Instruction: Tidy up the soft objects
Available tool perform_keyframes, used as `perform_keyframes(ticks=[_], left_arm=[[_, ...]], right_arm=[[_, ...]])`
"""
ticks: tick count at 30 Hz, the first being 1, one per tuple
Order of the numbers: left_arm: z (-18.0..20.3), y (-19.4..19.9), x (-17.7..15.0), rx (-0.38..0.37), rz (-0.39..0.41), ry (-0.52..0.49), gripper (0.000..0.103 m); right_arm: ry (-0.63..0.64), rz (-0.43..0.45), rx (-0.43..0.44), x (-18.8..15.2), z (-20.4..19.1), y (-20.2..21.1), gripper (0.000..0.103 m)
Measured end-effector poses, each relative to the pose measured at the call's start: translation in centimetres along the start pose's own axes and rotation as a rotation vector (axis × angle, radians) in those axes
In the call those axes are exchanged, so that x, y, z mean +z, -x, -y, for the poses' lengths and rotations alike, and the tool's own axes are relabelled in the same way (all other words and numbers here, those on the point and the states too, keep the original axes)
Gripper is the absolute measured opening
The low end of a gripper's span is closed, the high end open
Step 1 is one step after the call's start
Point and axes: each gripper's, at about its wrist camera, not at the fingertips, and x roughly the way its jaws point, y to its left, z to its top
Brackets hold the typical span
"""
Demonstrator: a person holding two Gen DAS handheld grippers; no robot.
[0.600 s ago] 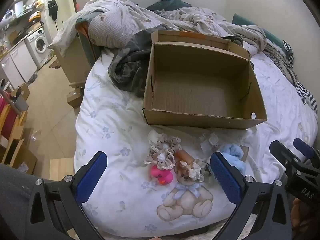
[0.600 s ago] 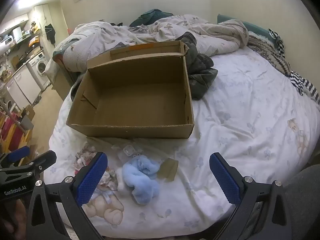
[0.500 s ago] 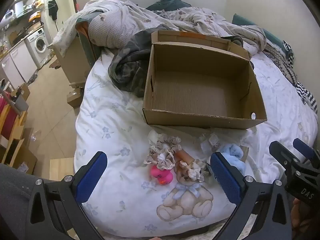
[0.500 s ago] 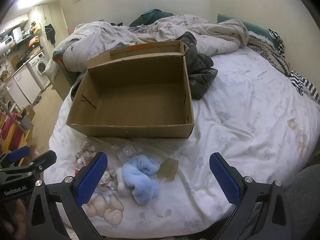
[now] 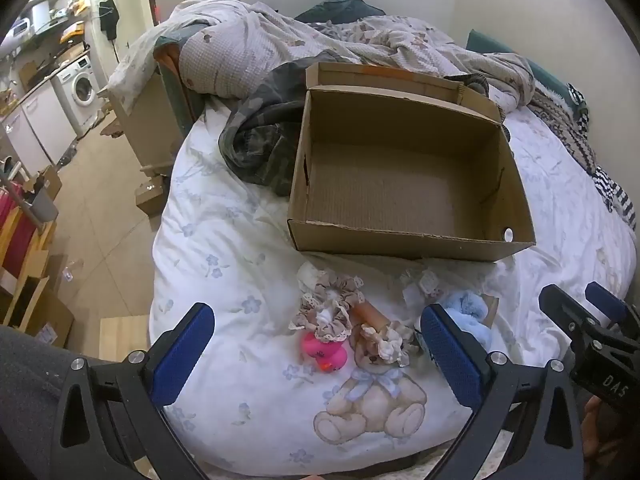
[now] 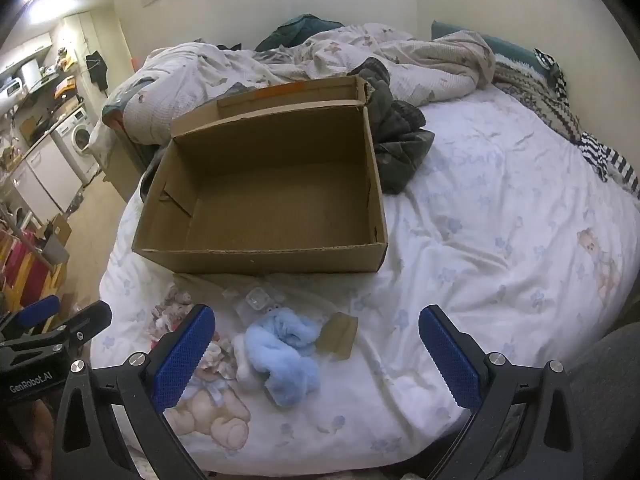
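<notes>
- Left wrist view: cardboard box (image 5: 404, 184) on bed sheet (image 5: 224, 240), interior bare; nothing stowed yet.
- Judged progress: at the start, all soft items still outside the box, clustered on the sheet just in front of its near wall.
- Cluster contents: beige lace scrunchies (image 5: 330, 306), pink rubber duck (image 5: 324, 354), cream scrunchie (image 5: 386, 344), blue fluffy scrunchie (image 6: 282, 354), small clear packets (image 6: 258, 300) near the box wall, tan card (image 6: 338, 336) touching the blue item.
- Printed teddy bear (image 5: 374, 404) part of the sheet pattern, not an item to move.
- Left gripper (image 5: 318, 354): jaws fully wide, nothing between the pads, angled steeply down, hovering over the duck and lace scrunchies, no contact visible.
- Right gripper (image 6: 316, 354): jaws fully wide, empty, angled steeply down, left pad near the blue fluffy scrunchie, not touching.
- Remaining: pick each soft item, carry over the near wall, release inside the box.
</notes>
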Motion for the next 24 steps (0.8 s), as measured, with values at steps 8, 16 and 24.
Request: perform_keyframes(ticks=[8, 16, 24], left_arm=[[0.42, -0.19, 0.06, 0.000, -0.001, 0.004, 0.103], [0.49, -0.29, -0.24, 0.002, 0.002, 0.009, 0.103], [0.36, -0.33, -0.28, 0.006, 0.004, 0.011, 0.103]], right_arm=[[-0.003, -0.007, -0.003, 0.12, 0.12, -0.23, 0.103], [-0.014, -0.011, -0.010, 0.03, 0.41, -0.40, 0.103], [-0.015, -0.012, -0.011, 0.04, 0.34, -0.39, 0.103]])
